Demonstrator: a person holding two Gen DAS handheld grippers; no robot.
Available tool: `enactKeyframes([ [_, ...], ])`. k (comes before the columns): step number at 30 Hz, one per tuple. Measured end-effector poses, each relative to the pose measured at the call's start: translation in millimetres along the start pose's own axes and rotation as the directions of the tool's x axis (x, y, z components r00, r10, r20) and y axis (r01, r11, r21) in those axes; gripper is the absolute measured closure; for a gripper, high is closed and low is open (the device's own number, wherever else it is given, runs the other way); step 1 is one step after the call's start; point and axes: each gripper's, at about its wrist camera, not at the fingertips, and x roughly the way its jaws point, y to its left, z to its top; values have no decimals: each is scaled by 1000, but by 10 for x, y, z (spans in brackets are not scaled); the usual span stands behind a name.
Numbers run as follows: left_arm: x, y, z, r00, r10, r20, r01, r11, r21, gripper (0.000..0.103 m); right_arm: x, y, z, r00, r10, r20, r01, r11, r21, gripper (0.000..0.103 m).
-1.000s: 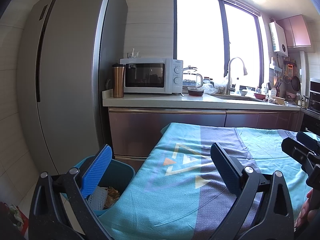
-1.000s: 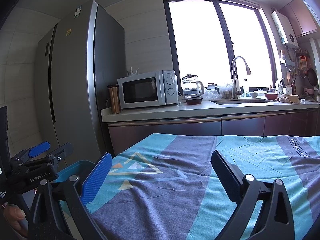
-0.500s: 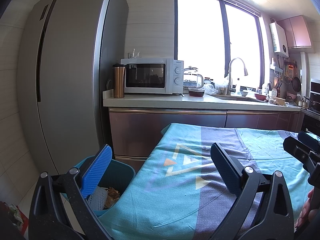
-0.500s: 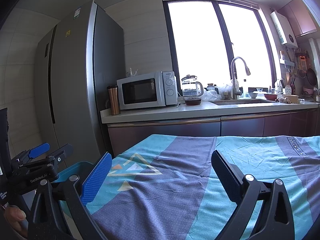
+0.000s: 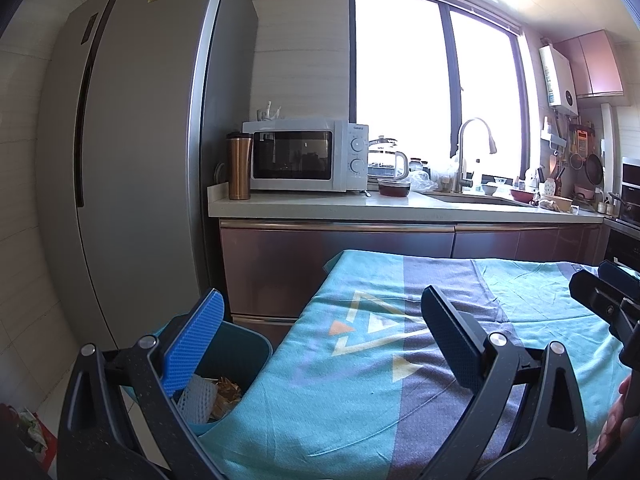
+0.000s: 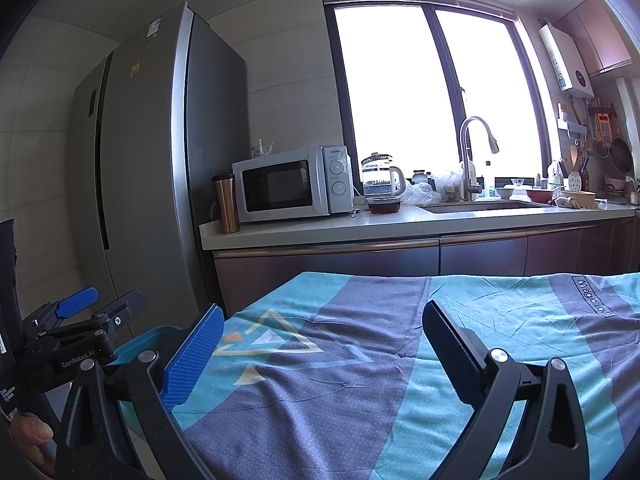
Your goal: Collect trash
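A teal trash bin (image 5: pixel 240 344) stands on the floor at the table's left edge, with white foam netting (image 5: pixel 196 398) and brown crumpled scraps (image 5: pixel 228 390) inside. Its rim also shows in the right wrist view (image 6: pixel 148 338). My left gripper (image 5: pixel 320 336) is open and empty, held over the table's left edge beside the bin. My right gripper (image 6: pixel 320 344) is open and empty above the tablecloth. The left gripper shows at the left of the right wrist view (image 6: pixel 96 304). No loose trash shows on the cloth.
The table carries a teal and purple cloth (image 6: pixel 360 360). Behind it run a kitchen counter (image 5: pixel 400 208) with a microwave (image 5: pixel 304 156), a copper tumbler (image 5: pixel 239 166), a kettle and a sink. A tall grey fridge (image 5: pixel 140 160) stands left.
Both grippers stay open and nearly still; the views drift only slightly.
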Motion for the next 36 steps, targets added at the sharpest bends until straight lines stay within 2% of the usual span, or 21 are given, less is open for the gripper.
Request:
enactKeyframes([
  [36,3,-12,-1,1000,4,4,-4,1000,4,6,-24,27,-24,1000,-12,3,12,1000,7,7],
])
